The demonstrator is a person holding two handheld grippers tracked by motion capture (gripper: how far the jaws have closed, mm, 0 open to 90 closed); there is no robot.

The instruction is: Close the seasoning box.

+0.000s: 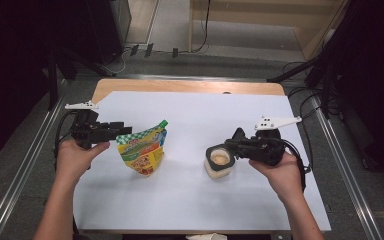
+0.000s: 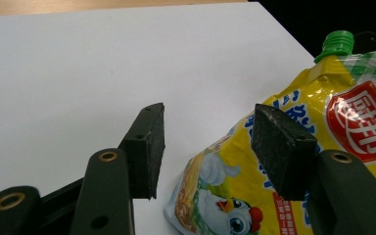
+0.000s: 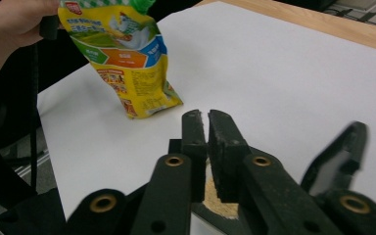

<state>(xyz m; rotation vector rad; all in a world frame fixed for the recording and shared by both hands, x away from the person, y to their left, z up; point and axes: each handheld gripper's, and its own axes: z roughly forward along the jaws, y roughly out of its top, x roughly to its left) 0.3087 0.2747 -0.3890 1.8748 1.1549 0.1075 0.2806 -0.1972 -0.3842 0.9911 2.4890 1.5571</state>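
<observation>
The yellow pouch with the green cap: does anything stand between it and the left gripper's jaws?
Nothing visible does. The left gripper is open beside the yellow pouch; one pad is at the pouch's edge, and bare white paper lies between the jaws.

The right gripper (image 3: 208,117) is reaching up from the bottom edge, its 2 black jaws pressing together with just a thin slit showing between them and nothing gripped there. Directly under the jaws, a patch of tan, grainy powder (image 3: 215,200) is peeking out. A blurred black flap (image 3: 335,159) is standing to the right of the jaws. Beyond, a yellow pouch (image 3: 127,58) printed with a cartoon chicken is hanging tilted, its bottom corner touching the white worktop (image 3: 284,73). A hand (image 3: 17,19) is showing at the top left, beside the pouch's upper end. A strip of bare wood (image 3: 323,24) is running along the worktop's far edge.
</observation>
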